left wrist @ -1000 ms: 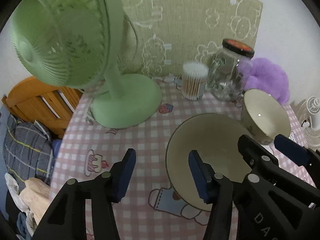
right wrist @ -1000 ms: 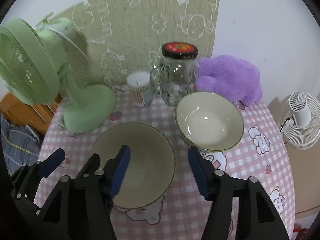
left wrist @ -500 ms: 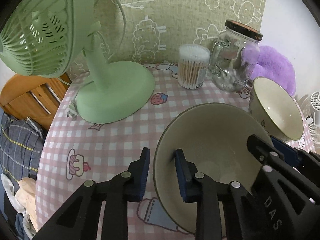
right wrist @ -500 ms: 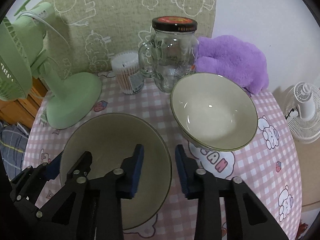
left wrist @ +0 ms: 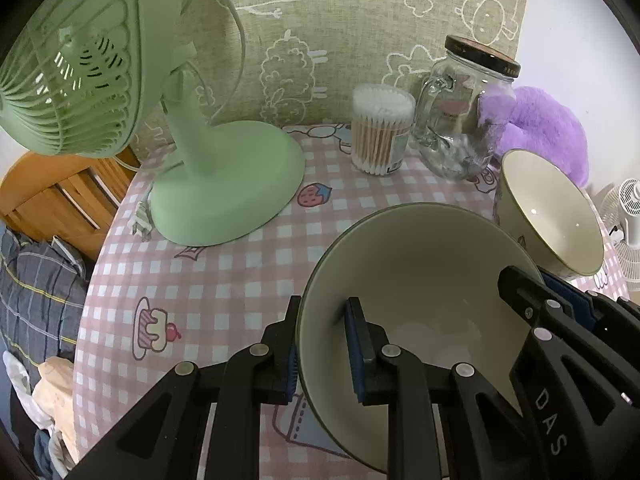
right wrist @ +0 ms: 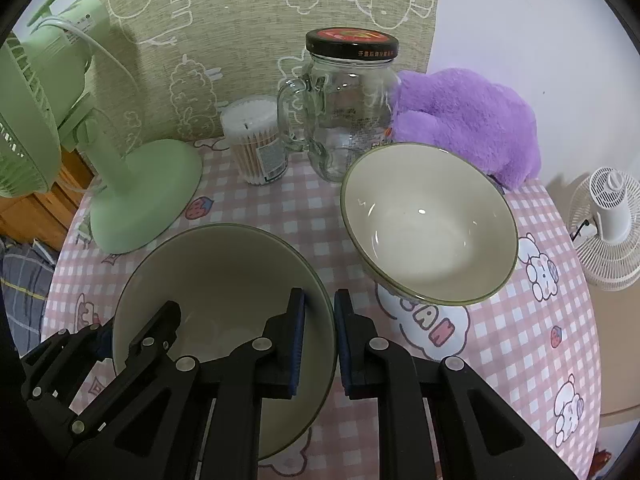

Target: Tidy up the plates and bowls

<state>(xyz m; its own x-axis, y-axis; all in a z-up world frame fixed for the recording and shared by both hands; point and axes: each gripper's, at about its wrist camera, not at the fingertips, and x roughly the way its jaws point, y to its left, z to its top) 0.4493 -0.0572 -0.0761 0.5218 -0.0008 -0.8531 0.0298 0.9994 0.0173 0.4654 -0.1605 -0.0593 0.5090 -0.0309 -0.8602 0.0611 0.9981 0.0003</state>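
Two cream bowls with dark green rims sit on the pink checked tablecloth point(right wrist: 500, 336). The near bowl point(left wrist: 420, 264) point(right wrist: 224, 272) is held at both sides. My left gripper point(left wrist: 322, 320) is shut on its left rim, one pad inside and one outside. My right gripper point(right wrist: 320, 316) straddles the right rim; its jaws are still closing, and the pads press the rim between them. Each gripper also shows in the other's view: the right gripper point(left wrist: 560, 300), the left gripper point(right wrist: 104, 336). The second bowl point(right wrist: 428, 236) point(left wrist: 548, 216) stands free, just right of the near one.
A green desk fan point(left wrist: 224, 184) stands at the back left. A cotton swab tub point(right wrist: 260, 148), a glass jar mug point(right wrist: 348, 112) and a purple plush point(right wrist: 468, 116) line the back. A small white fan point(right wrist: 608, 220) is beyond the table's right edge, a wooden chair point(left wrist: 52, 192) to the left.
Both grippers have come down onto the near bowl. Their wide-open jaws have closed on opposite sides of its rim.
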